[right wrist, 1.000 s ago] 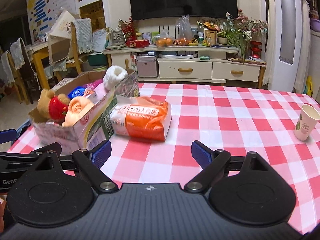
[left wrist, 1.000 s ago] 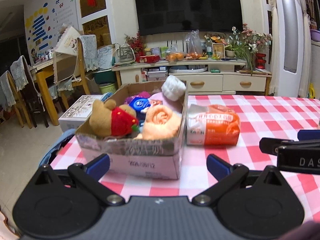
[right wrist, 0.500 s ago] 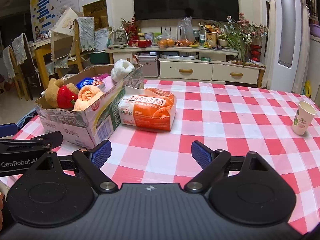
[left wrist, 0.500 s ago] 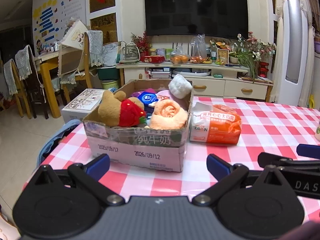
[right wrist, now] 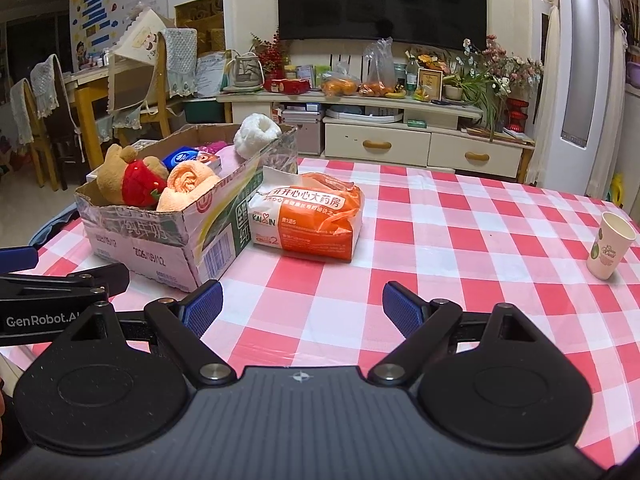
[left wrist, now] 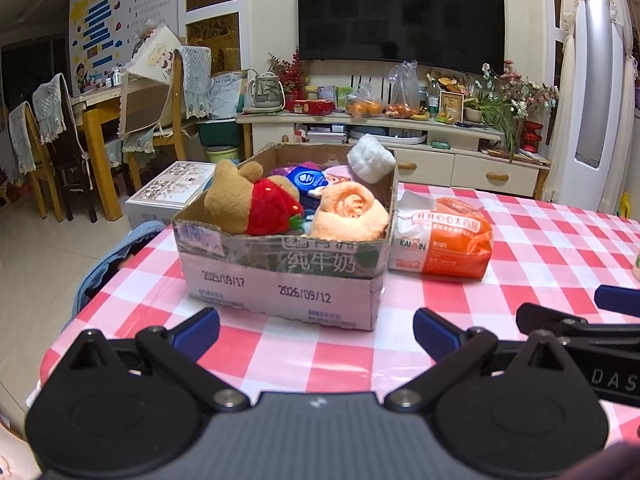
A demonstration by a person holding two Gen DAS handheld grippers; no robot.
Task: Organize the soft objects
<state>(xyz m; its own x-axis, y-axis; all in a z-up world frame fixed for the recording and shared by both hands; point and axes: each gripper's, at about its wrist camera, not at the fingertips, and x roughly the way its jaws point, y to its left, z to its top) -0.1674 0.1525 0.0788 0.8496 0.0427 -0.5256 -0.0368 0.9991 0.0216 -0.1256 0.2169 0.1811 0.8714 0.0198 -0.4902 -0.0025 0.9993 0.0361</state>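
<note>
Warm, fairly dim indoor lighting was recorded in both views. Straight lines were bent by fisheye distortion towards the frame edges, corners were darkened, and background detail was slightly softened.

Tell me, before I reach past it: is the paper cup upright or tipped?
Upright: the paper cup stands on its base, open mouth upward.
</note>
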